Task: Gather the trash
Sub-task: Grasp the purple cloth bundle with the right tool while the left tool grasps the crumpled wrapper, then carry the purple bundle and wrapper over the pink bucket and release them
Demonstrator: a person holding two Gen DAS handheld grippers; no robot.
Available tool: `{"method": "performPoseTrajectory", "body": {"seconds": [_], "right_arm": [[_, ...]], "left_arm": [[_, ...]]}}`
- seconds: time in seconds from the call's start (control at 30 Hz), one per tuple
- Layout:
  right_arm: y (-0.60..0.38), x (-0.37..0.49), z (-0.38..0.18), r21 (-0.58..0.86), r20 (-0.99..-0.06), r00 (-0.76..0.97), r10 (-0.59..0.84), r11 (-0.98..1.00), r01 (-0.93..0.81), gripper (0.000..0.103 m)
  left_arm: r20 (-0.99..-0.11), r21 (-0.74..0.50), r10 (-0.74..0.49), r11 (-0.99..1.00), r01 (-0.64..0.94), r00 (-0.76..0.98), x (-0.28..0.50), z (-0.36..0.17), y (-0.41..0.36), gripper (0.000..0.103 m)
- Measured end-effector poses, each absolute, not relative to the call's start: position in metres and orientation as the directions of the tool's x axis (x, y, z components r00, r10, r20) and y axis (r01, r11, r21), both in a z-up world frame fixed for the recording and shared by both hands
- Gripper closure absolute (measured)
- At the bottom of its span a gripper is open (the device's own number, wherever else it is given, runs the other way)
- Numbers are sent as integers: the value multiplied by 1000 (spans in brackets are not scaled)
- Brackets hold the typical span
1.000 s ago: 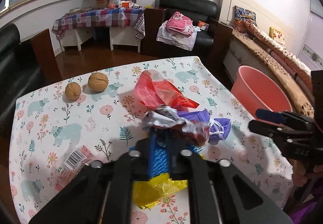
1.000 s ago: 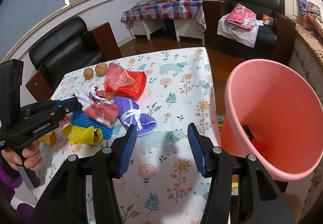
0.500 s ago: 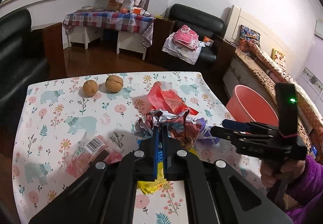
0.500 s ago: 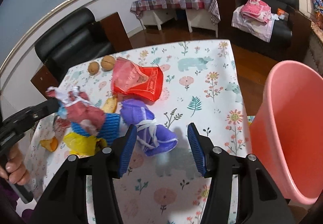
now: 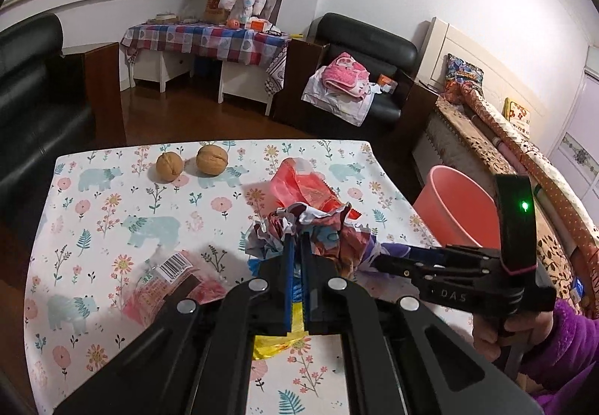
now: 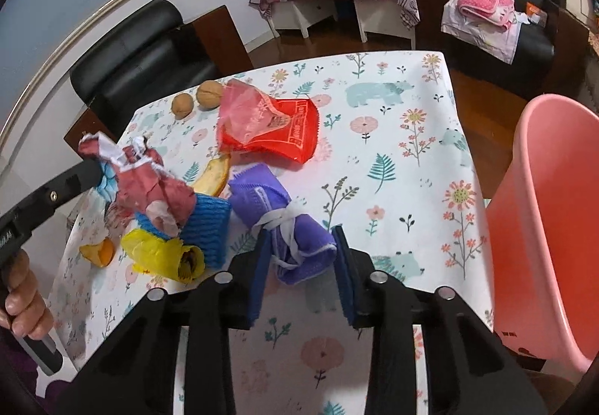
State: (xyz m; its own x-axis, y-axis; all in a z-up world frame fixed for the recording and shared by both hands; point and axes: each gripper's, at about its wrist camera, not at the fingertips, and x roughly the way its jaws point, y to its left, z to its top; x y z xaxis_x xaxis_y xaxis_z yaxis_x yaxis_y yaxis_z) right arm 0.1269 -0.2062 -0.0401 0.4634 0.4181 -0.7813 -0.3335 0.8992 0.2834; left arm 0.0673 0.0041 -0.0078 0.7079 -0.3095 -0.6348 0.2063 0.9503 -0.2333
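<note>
With the left gripper (image 5: 295, 246) clamped on a crumpled wrapper (image 6: 149, 186), the right gripper (image 6: 301, 258) closes around a purple cloth (image 6: 284, 228) mid-worktop (image 6: 393, 160); its loose folds could slip before reaching the pink bin (image 6: 550, 228).

walnuts (image 6: 196, 98) behind wrappers (image 6: 269, 125) on table (image 6: 393, 123), bucket (image 6: 554, 228) right of table

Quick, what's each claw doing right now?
Left claw: shut on a crumpled wrapper.
Right claw: closing around the purple cloth.
</note>
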Motion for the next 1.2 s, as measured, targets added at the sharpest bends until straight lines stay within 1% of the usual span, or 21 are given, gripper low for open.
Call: {"method": "performPoseTrajectory", "body": {"seconds": [0.2,0.23,0.3,0.43,0.8,1.2], "right_arm": [[-212,109,-25,280,-758,496,423,898,-338,72],[-214,108,-24,281,-755,499,425,898,-339,74],[-216,103,-17,274,-747,513,423,899,-342,85],[-224,94,-5,246,-733,549,402,909,-337,85],[-248,81,10,277,-692,589,417,907,-316,86],[-293,75,26,313,-645,665,376,924,-219,86]], "left_arm": [[-623,-234,-318,948,218,714,61,0,-2,100],[-621,-233,-321,947,223,716,60,2,-4,100],[-616,-231,-326,945,230,718,59,5,-7,100],[-601,-230,-338,941,248,724,57,12,-15,100],[-590,-219,-356,934,280,725,54,24,-35,100],[-580,-216,-399,916,338,710,63,36,-71,100]]}}
